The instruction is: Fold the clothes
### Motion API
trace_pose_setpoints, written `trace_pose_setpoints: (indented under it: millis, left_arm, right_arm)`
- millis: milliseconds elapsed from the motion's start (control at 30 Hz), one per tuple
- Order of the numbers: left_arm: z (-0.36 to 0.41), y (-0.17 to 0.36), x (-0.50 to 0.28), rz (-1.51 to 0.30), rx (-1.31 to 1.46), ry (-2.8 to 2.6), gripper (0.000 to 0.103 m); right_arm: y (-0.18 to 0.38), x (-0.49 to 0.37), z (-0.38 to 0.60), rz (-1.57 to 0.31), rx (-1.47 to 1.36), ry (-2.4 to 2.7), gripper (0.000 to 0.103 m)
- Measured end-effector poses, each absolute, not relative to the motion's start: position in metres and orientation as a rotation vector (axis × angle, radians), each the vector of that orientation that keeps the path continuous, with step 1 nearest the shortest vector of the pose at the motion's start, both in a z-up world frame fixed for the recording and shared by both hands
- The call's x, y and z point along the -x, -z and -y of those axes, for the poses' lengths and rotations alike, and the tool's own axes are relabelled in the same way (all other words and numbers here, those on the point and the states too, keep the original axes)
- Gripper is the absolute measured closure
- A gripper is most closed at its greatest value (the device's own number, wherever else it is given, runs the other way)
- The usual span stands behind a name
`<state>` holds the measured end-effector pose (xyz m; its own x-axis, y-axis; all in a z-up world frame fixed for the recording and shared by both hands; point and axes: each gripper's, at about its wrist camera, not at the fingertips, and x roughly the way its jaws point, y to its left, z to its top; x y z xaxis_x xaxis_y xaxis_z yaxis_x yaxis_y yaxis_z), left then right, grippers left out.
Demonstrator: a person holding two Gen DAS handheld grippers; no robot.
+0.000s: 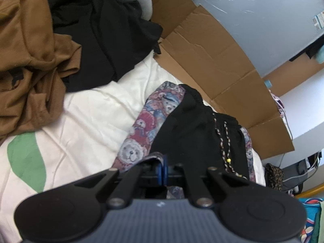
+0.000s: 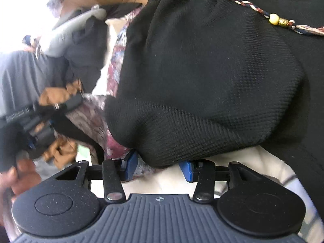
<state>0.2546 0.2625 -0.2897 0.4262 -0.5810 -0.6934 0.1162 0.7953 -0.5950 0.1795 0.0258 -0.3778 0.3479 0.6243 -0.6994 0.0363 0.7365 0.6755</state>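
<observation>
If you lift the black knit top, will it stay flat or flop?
Probably flop: the black knit top already bulges and creases softly. Its beaded cord lies loose, so it would likely dangle. It looks light, not slippery, given its textured weave.

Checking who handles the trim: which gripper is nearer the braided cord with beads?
Hard to call. The right gripper is open at the black garment's lower fold, the braided cord above it. The left gripper is shut on teddy-bear fabric beside it.
</observation>
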Motion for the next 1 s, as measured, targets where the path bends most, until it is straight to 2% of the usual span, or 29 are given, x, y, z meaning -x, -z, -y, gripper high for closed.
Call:
trace_pose_setpoints:
  millis: [33,67,100,267,567,1000]
  left_arm:
    - [-0.264,0.291,-0.254,-1.049,0.51,0.453,0.1]
    - [-0.265,0.291,-0.254,-1.049,0.513,0.45,0.1]
    - [-0.266,0.291,-0.254,-1.048,0.513,0.449,0.1]
    - [-0.265,0.285,-0.249,-1.039,0.504,0.461,0.1]
    - [-0.264,0.265,-0.236,-1.009,0.513,0.479,0.1]
    - [-0.267,0.254,-0.175,-1.092,0.519,0.469,0.1]
  right_arm:
    - [0.378,-0.18,-0.026,-1.17,-0.663,-0.416,0.067]
    - [0.377,-0.181,-0.026,-1.172,-0.659,-0.41,0.08]
    - [0.377,-0.181,-0.024,-1.176,-0.661,-0.406,0.086]
    - [0.363,-0.173,-0.014,-1.182,-0.681,-0.422,0.095]
    - [0.319,-0.15,0.003,-1.163,-0.654,-0.438,0.102]
    - [0.283,-0.117,0.048,-1.276,-0.518,-0.461,0.103]
